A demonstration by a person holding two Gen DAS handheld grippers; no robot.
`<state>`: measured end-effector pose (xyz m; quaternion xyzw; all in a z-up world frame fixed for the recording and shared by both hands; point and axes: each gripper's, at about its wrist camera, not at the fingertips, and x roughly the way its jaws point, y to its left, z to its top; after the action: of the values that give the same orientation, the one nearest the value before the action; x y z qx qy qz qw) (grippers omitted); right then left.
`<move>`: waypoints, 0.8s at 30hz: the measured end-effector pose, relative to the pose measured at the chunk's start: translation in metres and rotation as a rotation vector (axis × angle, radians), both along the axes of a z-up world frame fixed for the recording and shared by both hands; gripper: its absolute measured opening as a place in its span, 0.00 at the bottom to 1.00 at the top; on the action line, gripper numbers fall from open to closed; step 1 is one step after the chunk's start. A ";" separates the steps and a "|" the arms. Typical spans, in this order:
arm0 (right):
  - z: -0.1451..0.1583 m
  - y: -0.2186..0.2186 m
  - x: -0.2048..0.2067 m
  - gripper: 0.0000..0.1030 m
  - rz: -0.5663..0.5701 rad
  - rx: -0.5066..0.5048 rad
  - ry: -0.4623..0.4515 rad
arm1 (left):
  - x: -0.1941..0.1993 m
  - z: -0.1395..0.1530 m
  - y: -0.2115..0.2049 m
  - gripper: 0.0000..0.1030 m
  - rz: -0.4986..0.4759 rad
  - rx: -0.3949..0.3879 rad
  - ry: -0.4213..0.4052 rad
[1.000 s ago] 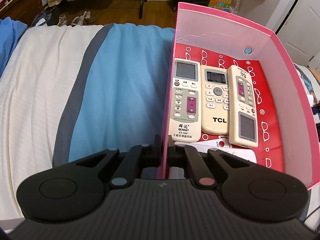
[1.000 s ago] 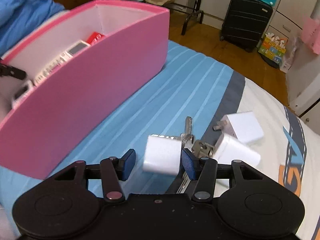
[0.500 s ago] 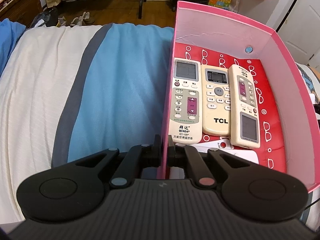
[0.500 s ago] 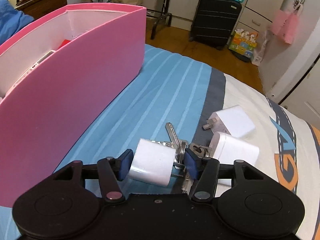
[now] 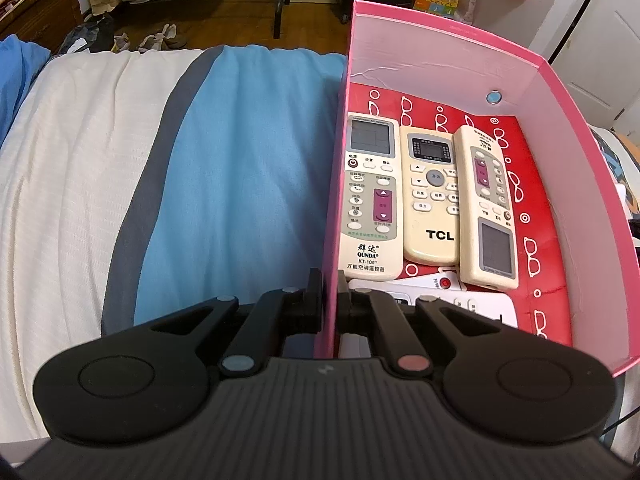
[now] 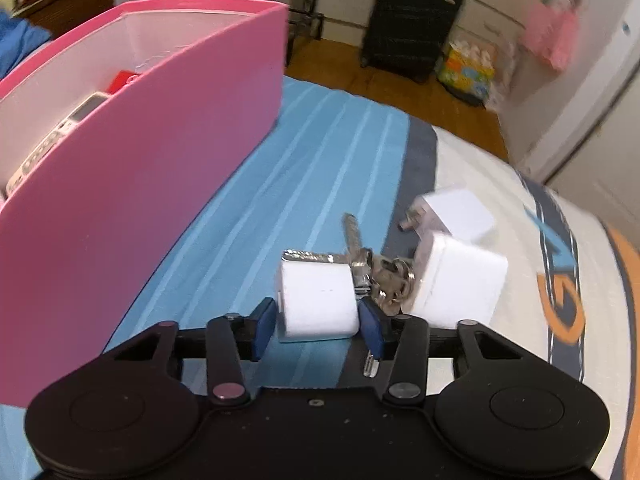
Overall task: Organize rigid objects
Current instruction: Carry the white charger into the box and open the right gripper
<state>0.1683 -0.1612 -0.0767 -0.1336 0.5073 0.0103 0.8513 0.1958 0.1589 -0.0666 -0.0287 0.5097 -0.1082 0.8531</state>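
Left gripper (image 5: 329,294) was clamped on the pink box (image 5: 440,52) wall, steadying it on the bed (image 5: 240,168). Right gripper (image 6: 317,322) fingers closed against a white charger (image 6: 318,300) beside the keys (image 6: 380,272). Charger looked light, rigid, smooth; flat sides suit the grip.

Wooden floor (image 5: 240,16), black suitcase (image 6: 412,24), striped bedspread (image 5: 240,180)

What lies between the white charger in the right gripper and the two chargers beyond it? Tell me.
A bunch of keys lies between the held charger and the other two chargers, seen in the right wrist view.
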 end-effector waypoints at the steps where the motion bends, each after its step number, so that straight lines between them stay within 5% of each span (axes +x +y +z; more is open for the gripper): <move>1: 0.001 0.002 -0.001 0.48 0.023 -0.013 -0.006 | 0.000 0.000 0.000 0.04 0.000 0.000 0.000; 10: 0.041 0.023 -0.029 0.48 0.111 0.022 -0.095 | -0.001 0.001 0.000 0.04 0.000 -0.002 0.000; 18: 0.125 0.065 -0.046 0.48 0.326 0.259 -0.174 | 0.000 0.001 -0.001 0.04 0.010 -0.003 0.007; 24: 0.130 0.123 -0.023 0.48 0.618 0.188 0.055 | 0.001 0.000 -0.002 0.04 0.012 0.002 0.007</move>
<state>0.1453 -0.0381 0.0536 -0.2018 0.4624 0.3185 0.8025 0.1967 0.1574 -0.0665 -0.0311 0.5128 -0.1024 0.8518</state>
